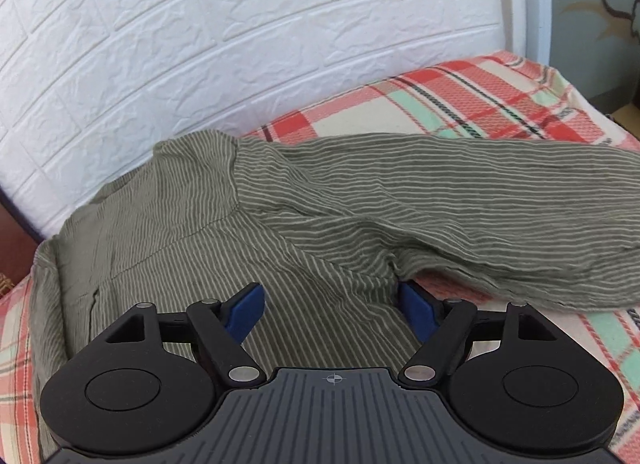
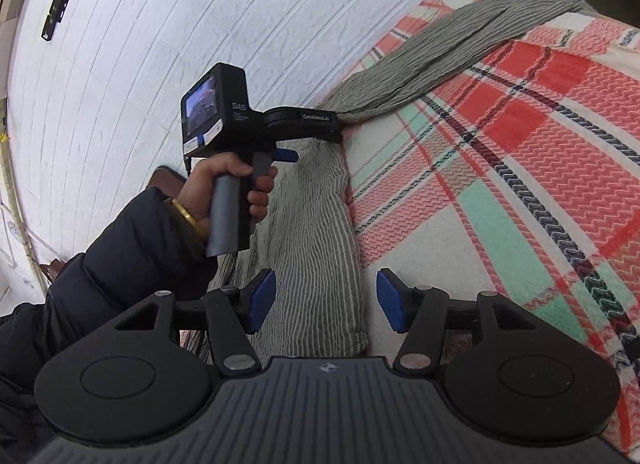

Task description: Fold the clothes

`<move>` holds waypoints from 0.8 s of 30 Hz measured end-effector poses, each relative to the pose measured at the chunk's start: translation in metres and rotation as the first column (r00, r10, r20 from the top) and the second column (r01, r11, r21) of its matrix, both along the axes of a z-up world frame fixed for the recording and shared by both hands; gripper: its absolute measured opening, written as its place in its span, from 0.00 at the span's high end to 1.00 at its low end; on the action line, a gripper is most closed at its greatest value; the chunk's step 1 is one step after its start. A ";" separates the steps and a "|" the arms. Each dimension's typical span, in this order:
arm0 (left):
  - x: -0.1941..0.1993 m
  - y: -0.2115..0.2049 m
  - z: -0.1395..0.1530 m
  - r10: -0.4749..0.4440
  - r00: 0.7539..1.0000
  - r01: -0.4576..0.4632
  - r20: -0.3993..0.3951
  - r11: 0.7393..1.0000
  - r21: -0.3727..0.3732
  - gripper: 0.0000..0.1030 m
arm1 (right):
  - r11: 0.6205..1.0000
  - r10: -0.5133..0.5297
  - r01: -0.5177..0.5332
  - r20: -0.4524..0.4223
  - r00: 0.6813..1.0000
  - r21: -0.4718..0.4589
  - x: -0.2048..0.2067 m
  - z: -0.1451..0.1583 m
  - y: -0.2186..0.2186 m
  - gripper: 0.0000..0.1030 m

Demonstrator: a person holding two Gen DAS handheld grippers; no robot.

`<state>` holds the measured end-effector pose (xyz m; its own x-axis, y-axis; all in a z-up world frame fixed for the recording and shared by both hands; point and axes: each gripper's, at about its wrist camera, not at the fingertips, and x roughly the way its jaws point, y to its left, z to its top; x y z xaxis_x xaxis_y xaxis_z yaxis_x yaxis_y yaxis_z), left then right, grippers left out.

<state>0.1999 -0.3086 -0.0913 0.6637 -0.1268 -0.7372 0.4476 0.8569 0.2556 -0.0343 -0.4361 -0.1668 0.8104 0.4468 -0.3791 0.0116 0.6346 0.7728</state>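
A grey-green striped shirt [image 1: 192, 232] lies flat on the plaid blanket [image 1: 460, 104], one long sleeve [image 1: 480, 204] stretched out to the right. My left gripper [image 1: 332, 306] hovers low over the shirt near the armpit. It is open, its blue pads [image 1: 244, 312] wide apart and the right one tucked against the sleeve's fold. In the right wrist view the shirt's body [image 2: 312, 244] runs away from me, and the sleeve [image 2: 440, 52] trails off to the upper right. My right gripper [image 2: 326, 300] stands open over the shirt's near edge, with fabric between the pads but not pinched.
A white brick-patterned wall [image 1: 240, 44] borders the bed's far side. A hand [image 2: 224, 184] in a dark padded sleeve [image 2: 120, 264] holds the left tool's handle above the shirt. Bare blanket [image 2: 520, 184] spreads to the right of the shirt. A dark wooden edge [image 1: 12, 240] shows at the far left.
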 end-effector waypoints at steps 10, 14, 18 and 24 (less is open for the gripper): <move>-0.001 -0.008 0.007 -0.073 0.997 0.073 -0.036 0.997 -0.022 0.94 | 0.998 0.031 -0.032 -0.019 0.999 -0.045 -0.006 0.001 0.013 0.38; 0.009 0.014 0.023 -0.061 0.993 0.046 -0.102 0.989 -0.144 0.95 | 0.997 0.042 -0.046 -0.054 0.998 -0.070 -0.005 -0.005 0.019 0.69; 0.013 0.039 0.047 -0.068 0.989 0.032 -0.133 0.967 -0.251 0.94 | 0.999 0.038 -0.039 -0.028 0.999 -0.022 -0.007 -0.002 0.020 0.98; 0.003 0.086 0.077 -0.100 0.990 0.069 -0.098 0.957 -0.280 0.94 | 0.984 0.177 -0.174 0.128 0.976 -0.039 -0.006 0.033 0.056 0.98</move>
<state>0.2024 -0.2225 -0.0146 0.5587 -0.3875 -0.7333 0.5338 0.8447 -0.0397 -0.0408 -0.3800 -0.1335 0.7635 0.5773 -0.2894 -0.2014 0.6387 0.7427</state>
